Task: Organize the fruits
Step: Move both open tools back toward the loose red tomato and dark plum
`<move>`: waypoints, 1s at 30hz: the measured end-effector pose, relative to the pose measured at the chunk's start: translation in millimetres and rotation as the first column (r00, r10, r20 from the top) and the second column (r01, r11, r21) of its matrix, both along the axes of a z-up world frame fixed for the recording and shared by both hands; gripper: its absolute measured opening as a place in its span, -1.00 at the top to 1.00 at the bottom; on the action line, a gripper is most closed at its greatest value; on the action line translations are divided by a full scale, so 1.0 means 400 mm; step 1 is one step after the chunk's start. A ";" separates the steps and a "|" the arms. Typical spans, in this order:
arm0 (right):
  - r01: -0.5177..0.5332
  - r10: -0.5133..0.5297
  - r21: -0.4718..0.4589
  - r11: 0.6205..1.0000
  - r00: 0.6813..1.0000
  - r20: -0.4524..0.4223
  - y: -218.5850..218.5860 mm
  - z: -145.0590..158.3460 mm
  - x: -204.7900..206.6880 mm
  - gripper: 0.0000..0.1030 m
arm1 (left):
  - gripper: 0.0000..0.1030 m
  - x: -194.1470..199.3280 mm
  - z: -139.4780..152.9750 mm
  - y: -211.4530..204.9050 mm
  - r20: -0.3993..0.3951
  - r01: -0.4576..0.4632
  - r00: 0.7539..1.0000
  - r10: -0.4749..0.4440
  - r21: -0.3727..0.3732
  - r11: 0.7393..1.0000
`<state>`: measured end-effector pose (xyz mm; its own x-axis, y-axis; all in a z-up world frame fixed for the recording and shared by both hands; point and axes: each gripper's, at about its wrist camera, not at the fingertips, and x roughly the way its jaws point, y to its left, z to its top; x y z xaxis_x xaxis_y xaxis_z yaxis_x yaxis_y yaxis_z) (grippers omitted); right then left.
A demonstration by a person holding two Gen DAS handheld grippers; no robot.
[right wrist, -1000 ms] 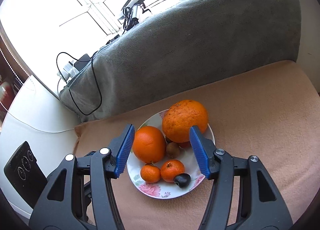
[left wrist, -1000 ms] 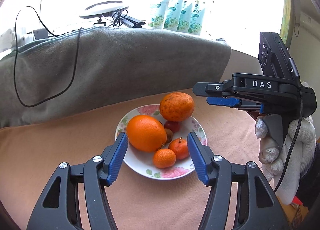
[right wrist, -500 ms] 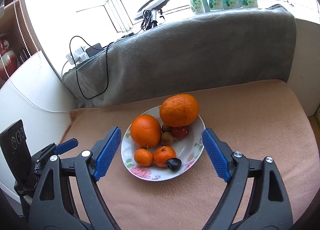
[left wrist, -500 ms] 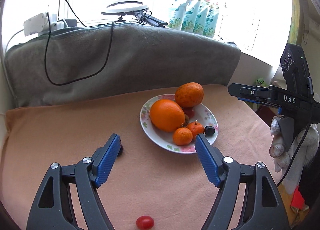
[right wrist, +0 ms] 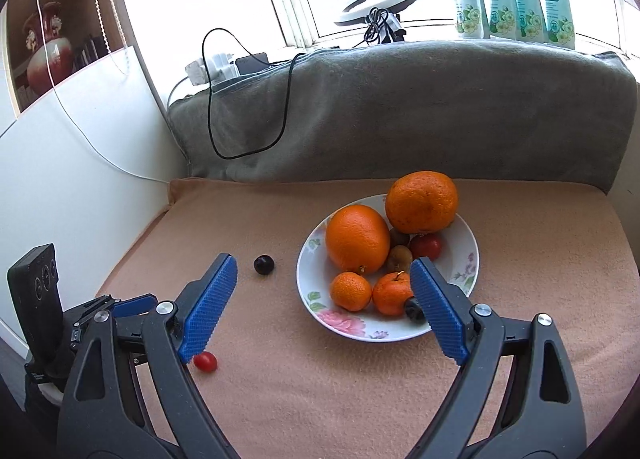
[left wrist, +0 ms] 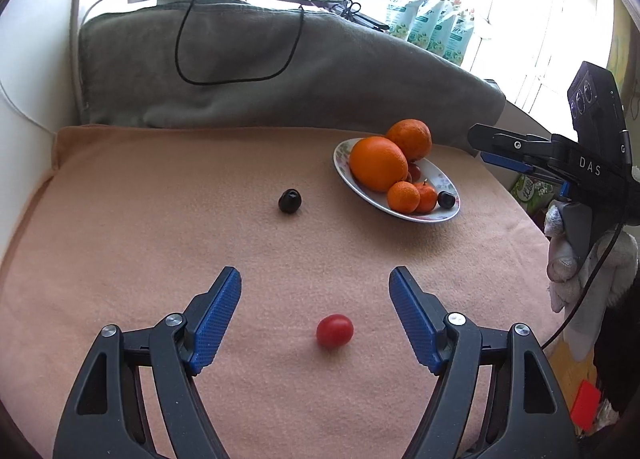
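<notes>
We judge we are gathering the 2 stray fruits. Our left gripper, jaws apart and empty, frames the tomato; next it must lower and close gently. The right gripper hangs spread over the plate. The cherry lies apart on the peach blanket, below a window.

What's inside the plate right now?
The plate holds two oranges, two mandarins, a red tomato, two brownish fruits and a dark cherry. Anything beneath the oranges is hidden.
</notes>
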<state>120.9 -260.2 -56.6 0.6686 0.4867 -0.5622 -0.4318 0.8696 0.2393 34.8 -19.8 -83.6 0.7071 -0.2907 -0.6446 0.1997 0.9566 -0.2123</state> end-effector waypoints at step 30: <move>-0.202 0.191 -0.120 0.972 0.977 -0.094 0.231 -0.090 0.060 -0.10 | -0.07 -0.032 -0.062 -0.023 -0.065 0.006 0.998 -0.008 -0.034 0.999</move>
<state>145.0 -167.6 -92.7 0.5164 0.5243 -0.6771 -0.5810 0.7953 0.1727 21.9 -29.1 -108.4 0.6614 -0.3179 -0.6793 0.1912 0.9473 -0.2571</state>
